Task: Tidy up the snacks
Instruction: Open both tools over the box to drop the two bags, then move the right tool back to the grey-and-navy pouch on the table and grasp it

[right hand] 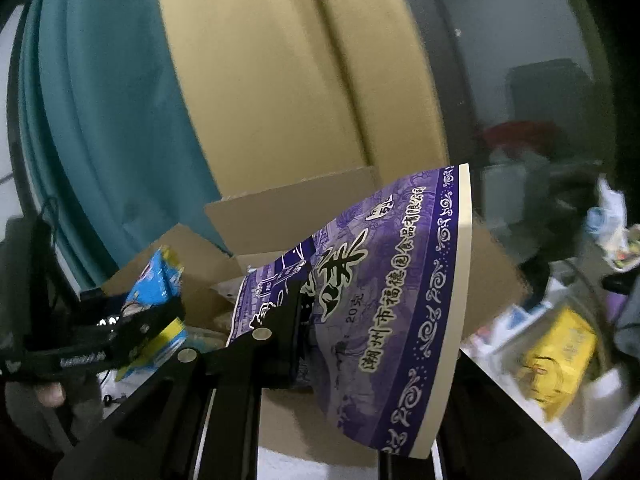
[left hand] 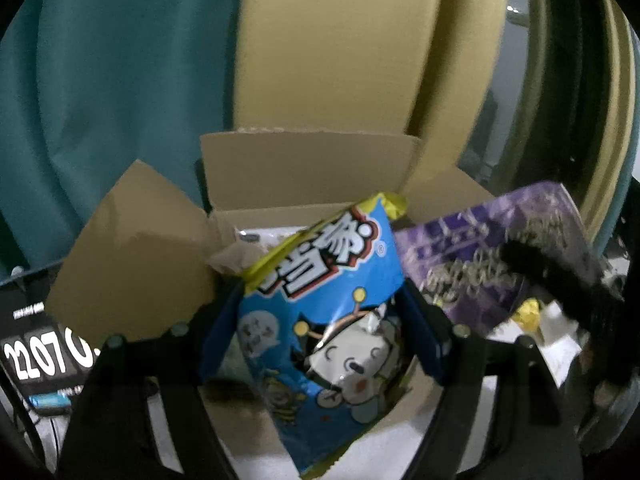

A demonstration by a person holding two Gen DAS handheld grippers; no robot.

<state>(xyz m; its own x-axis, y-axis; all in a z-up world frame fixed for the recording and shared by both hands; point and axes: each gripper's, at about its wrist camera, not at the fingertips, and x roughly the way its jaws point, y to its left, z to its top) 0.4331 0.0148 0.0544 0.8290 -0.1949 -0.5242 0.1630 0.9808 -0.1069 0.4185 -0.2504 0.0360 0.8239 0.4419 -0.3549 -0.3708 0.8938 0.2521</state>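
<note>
The left tool (left hand: 324,344) is clamped on a blue snack bag (left hand: 320,320); its two blue pads press the bag's sides at about mid-height, the jaws standing fairly wide because the bag is puffy. The bag's long axis runs from its lower end, close to the camera, up and away to the yellow crimped top, which leans toward the far right and reaches over the open cardboard box (left hand: 304,172) just ahead of the tool.

The right tool (right hand: 296,320) is nearly closed, pinching a flat purple packet (right hand: 380,304) near its left edge. The packet fans out to the right of the jaws, its cream-edged long side tilted up and away, its printed face turned to the camera. From the left wrist view the same purple packet (left hand: 500,248) hangs just right of the blue bag, also above the box.

Judging by this, the step in hand is carrying both snacks to the box, with the drop still to come. The next move calls for lowering each tool over the box mouth, past the raised flaps, then opening the jaws one after the other so the bags do not collide. The left flap (left hand: 132,256) stands close beside the left tool and could catch the bag.

Farther out are a teal curtain (left hand: 112,92) behind the box and, right of the right tool, a yellow packet (right hand: 560,356) on the cluttered bench.
</note>
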